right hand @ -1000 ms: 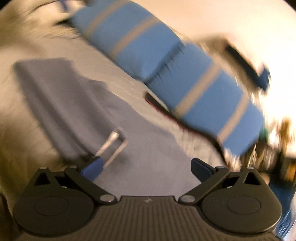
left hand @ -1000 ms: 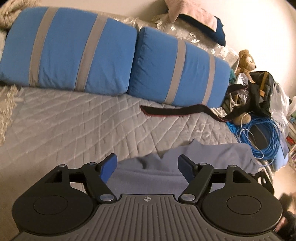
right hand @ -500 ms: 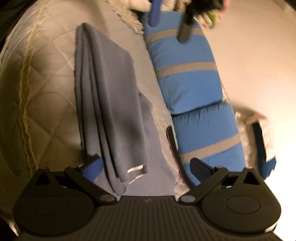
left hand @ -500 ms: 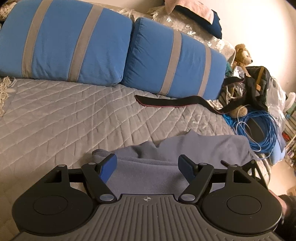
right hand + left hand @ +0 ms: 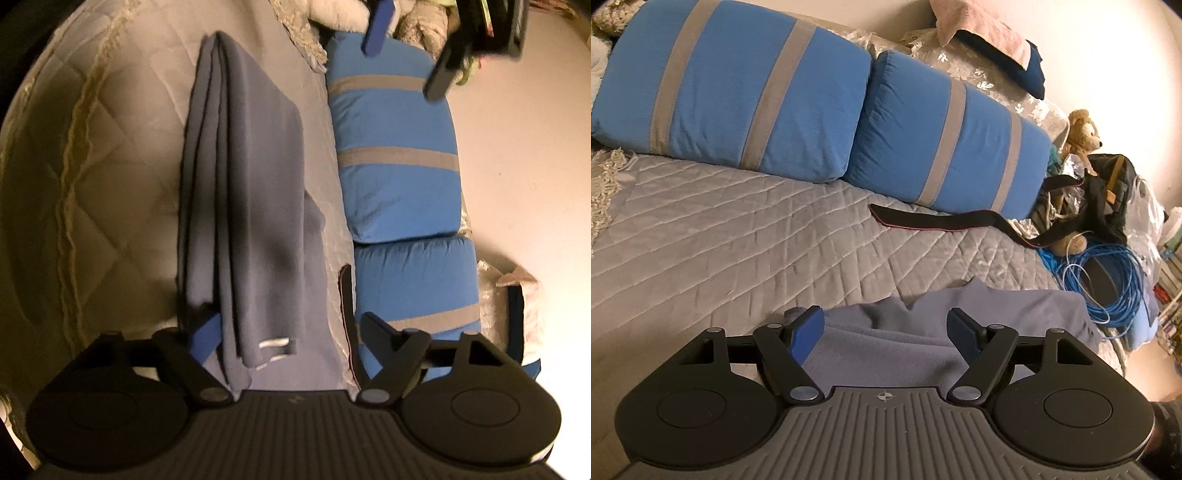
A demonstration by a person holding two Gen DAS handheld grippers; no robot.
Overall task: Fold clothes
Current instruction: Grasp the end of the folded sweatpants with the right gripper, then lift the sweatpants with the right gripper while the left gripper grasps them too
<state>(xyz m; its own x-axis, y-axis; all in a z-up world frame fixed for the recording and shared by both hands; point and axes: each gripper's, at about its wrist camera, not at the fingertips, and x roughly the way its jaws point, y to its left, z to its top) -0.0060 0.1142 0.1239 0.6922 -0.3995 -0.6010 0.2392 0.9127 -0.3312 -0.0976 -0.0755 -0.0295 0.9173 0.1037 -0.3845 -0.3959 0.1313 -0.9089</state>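
My right gripper [image 5: 291,339] has rolled onto its side since a second ago, and its jaws are closing around the hem of the grey-blue garment [image 5: 243,192], not yet pinching; I judge a fold pickup is next. My left gripper [image 5: 886,332] hovers spread over the far end. The garment stretches lengthwise straight ahead on the quilted bed [image 5: 738,236].

Right tool [image 5: 288,336] closing — folded grey garment [image 5: 243,206] between, quilted bed [image 5: 110,155]
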